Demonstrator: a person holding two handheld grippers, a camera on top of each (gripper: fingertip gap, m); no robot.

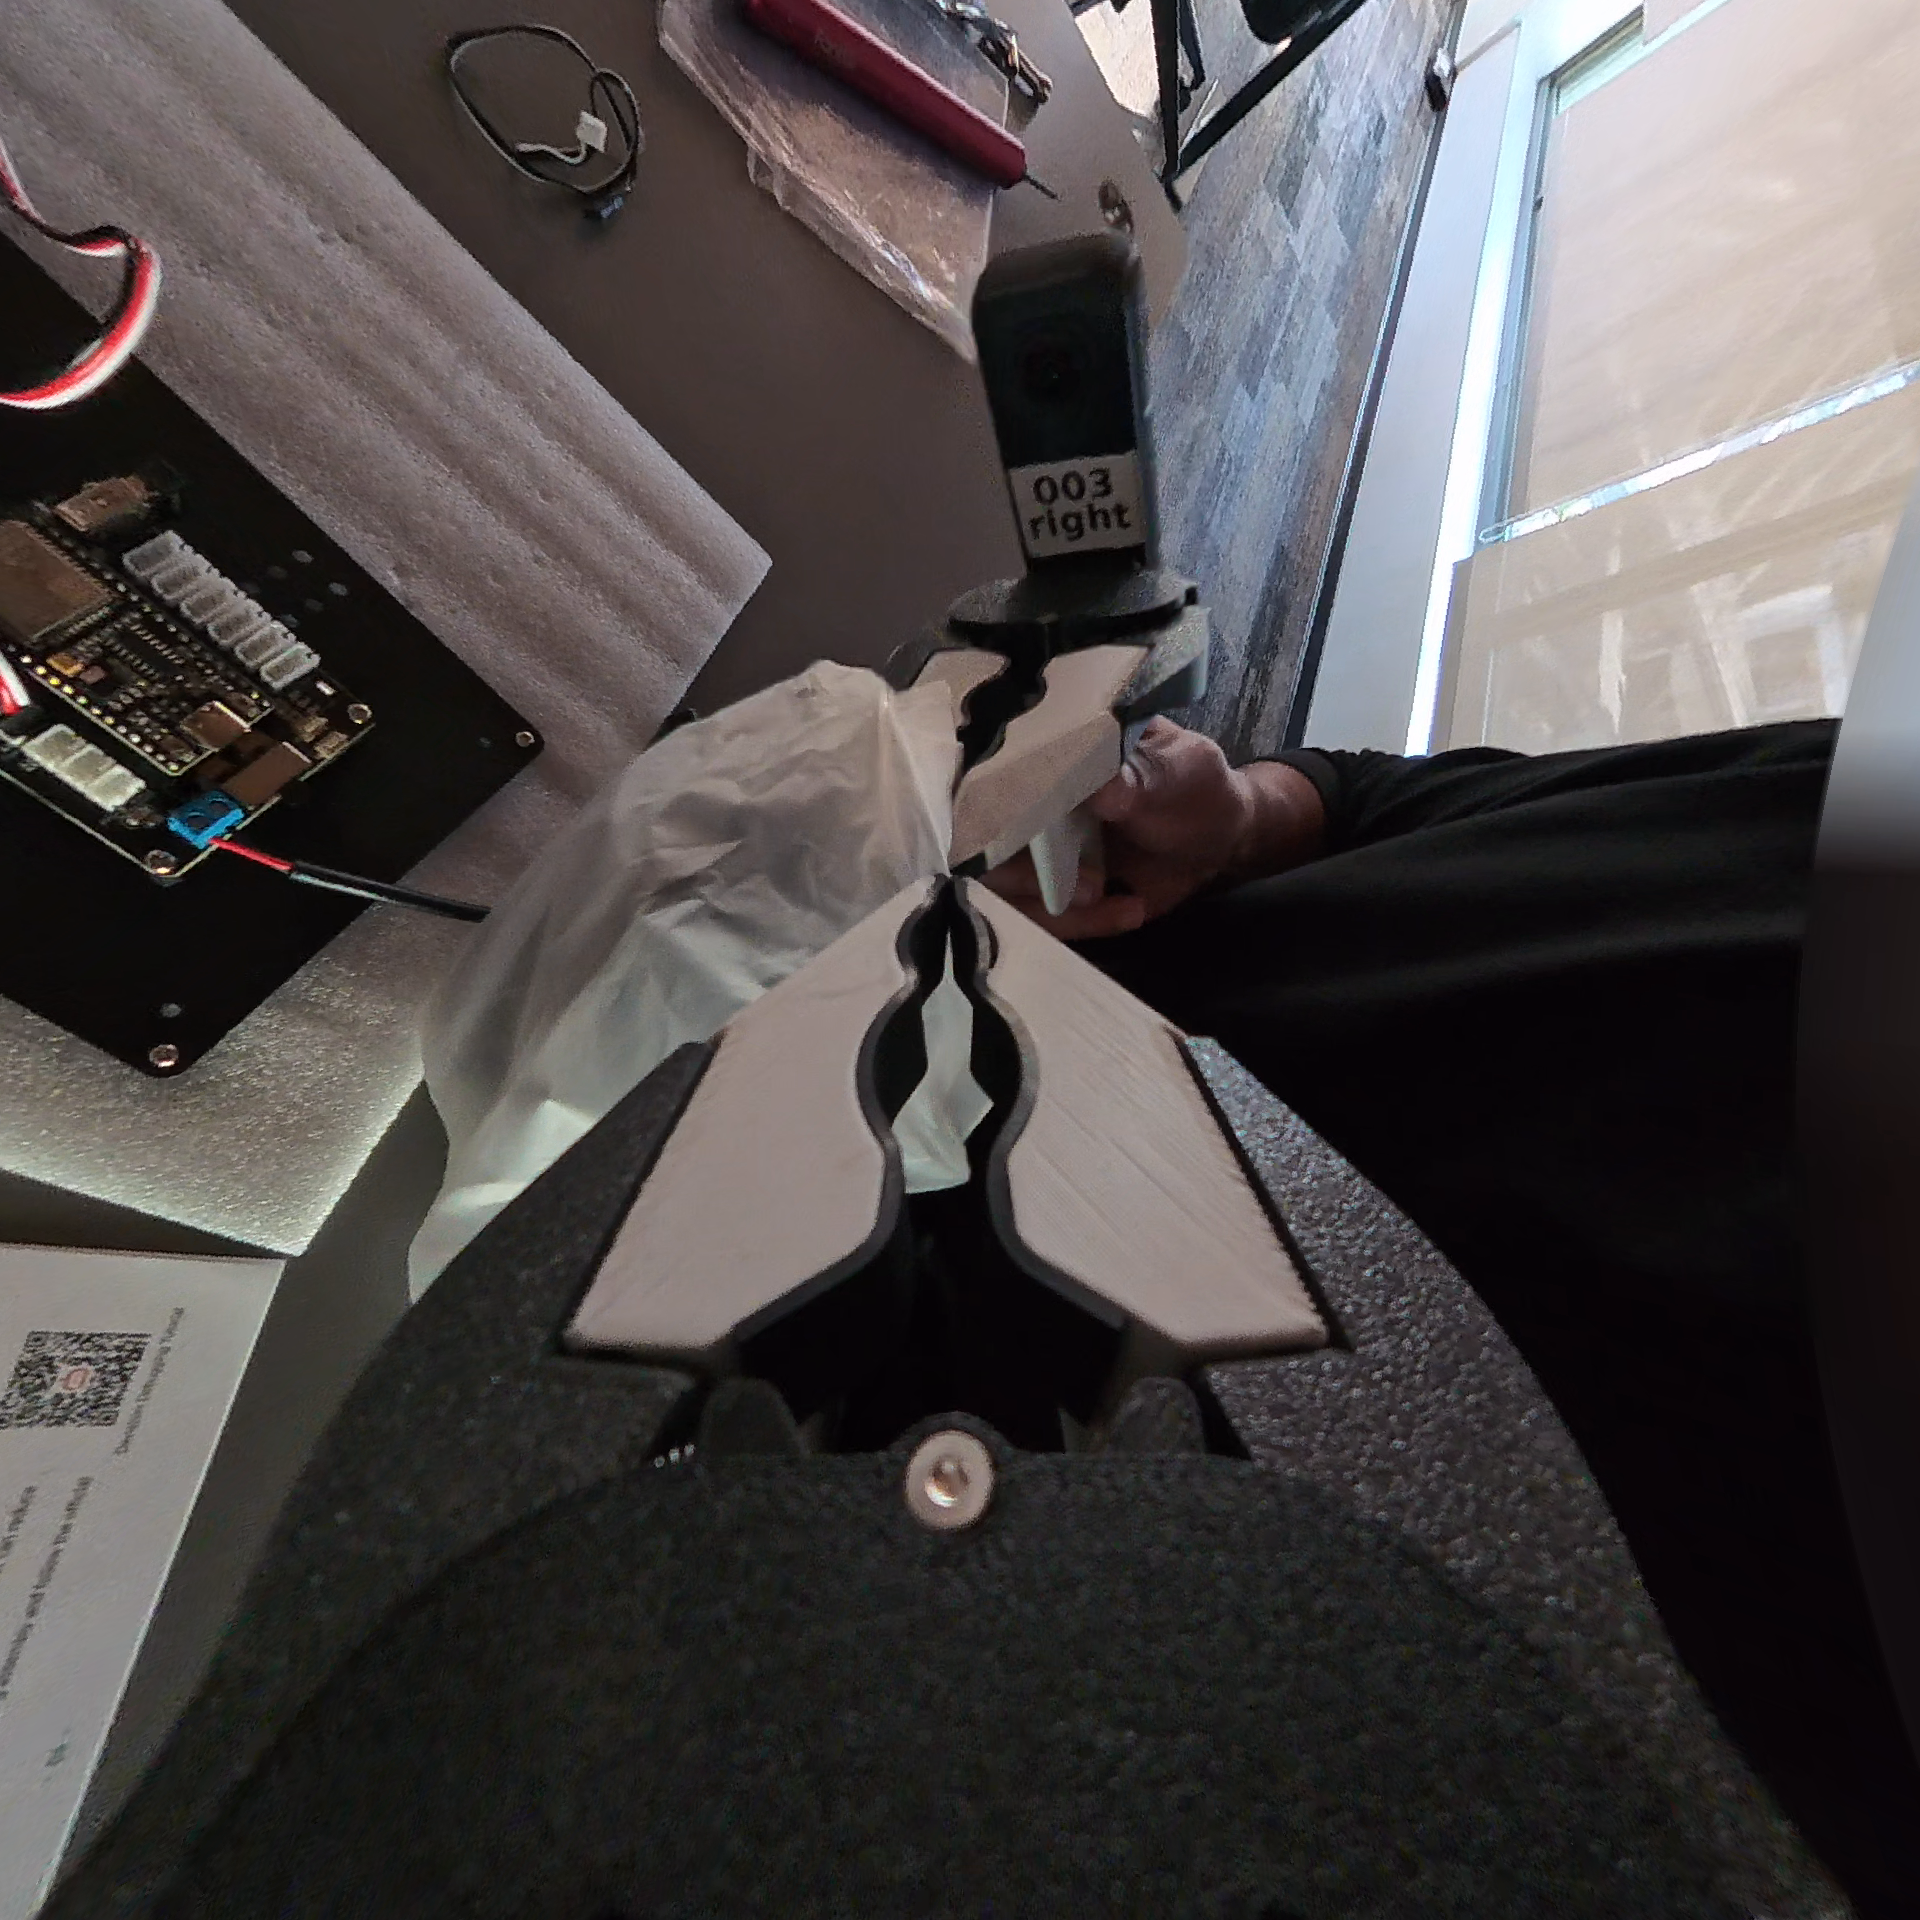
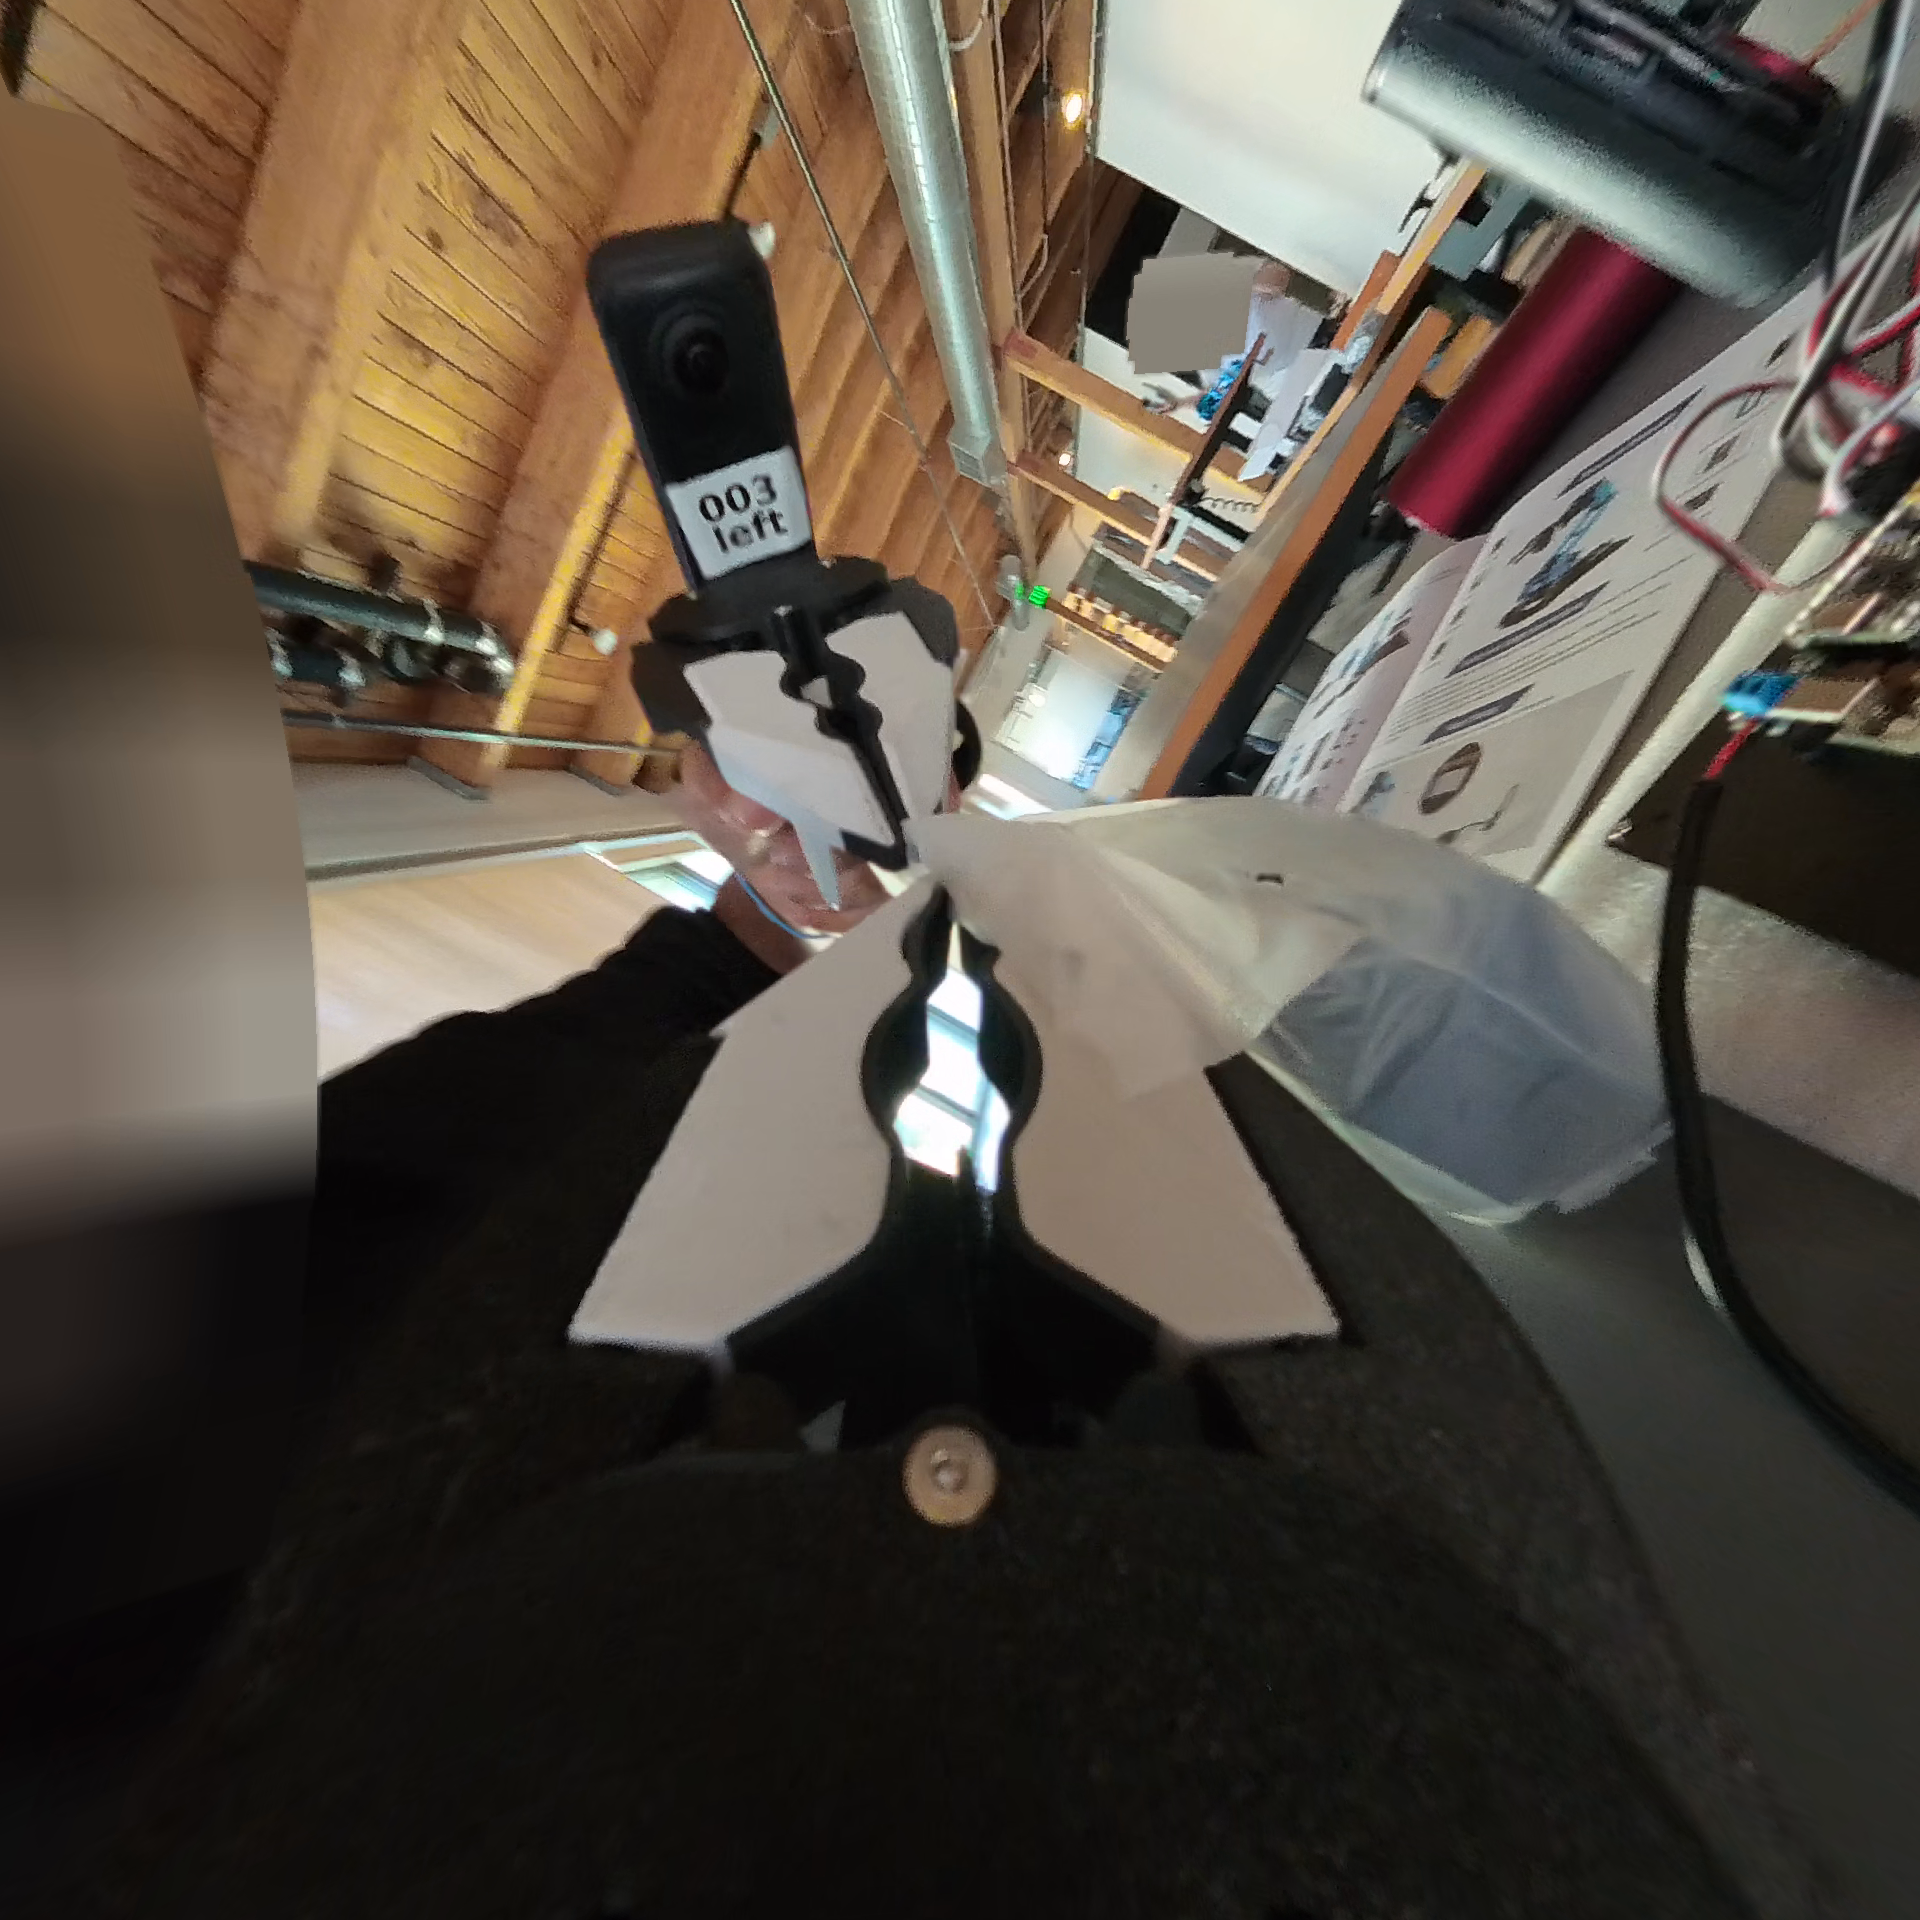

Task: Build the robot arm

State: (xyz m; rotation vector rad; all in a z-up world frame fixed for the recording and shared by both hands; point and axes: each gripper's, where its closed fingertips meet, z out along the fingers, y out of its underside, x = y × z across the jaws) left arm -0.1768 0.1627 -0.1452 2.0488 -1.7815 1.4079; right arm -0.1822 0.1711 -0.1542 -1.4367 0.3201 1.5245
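A translucent white plastic bag (image 1: 675, 883) hangs between both grippers, just off the table edge. My left gripper (image 1: 948, 891) is shut on the bag's upper edge, and bag film shows through the gap between its fingers. My right gripper (image 2: 940, 902) is shut on the same edge of the bag (image 2: 1299, 987), tip to tip with the left gripper (image 2: 904, 850). The right gripper (image 1: 966, 831) also shows in the left wrist view, held by a hand (image 1: 1174, 810). A dim bluish shape (image 2: 1455, 1081) shows through the bag.
A circuit board (image 1: 156, 675) with red, white and black wires sits on a black plate (image 1: 312, 935) over a foam sheet (image 1: 416, 395). A printed paper (image 1: 94, 1507) lies at the near left. A black cable loop (image 1: 551, 114) and a bagged red tool (image 1: 883, 73) lie farther back. A thick black cable (image 2: 1704, 1143) hangs at the right. Left and right tips are no more than a few centimetres apart.
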